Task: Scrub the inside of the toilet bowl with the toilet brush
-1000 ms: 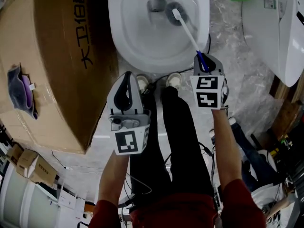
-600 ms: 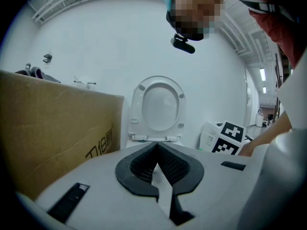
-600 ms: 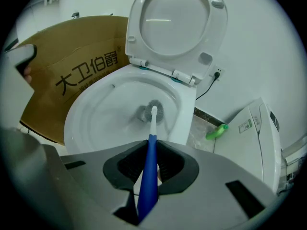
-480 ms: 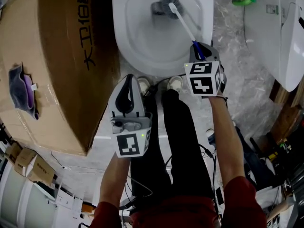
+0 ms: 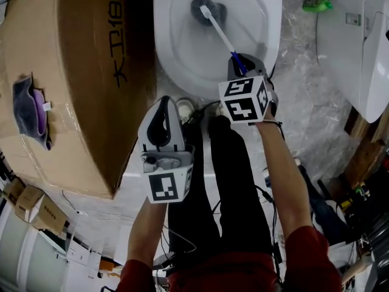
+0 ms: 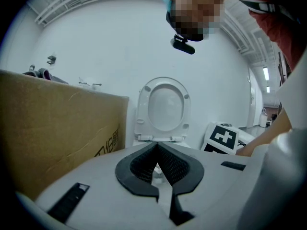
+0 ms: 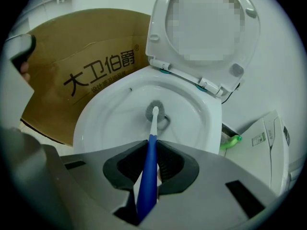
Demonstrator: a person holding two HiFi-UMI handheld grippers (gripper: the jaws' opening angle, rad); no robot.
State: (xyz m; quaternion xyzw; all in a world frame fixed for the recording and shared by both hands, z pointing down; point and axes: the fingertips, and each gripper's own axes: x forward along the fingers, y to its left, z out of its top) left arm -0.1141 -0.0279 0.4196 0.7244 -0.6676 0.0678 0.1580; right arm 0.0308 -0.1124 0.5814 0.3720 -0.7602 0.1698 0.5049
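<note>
Right gripper view, toilet brush (image 7: 149, 150) clamped, lid (image 7: 160, 28) raised

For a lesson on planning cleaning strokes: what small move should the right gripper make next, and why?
Probably sweep the brush head sideways up the toilet bowl wall: the right gripper is shut on the toilet brush, whose head sits low at the drain.

A large brown cardboard box (image 5: 73, 84) with dark print fills the upper left of the head view. A grey and purple cloth (image 5: 29, 111) lies on its top. A small green object (image 5: 317, 5) sits on the marbled floor (image 5: 304, 114) at upper right, beside a white fixture (image 5: 358, 47). Smaller cardboard boxes (image 5: 36, 215) lie at lower left. Black trousers (image 5: 225, 187) run down the centre.
</note>
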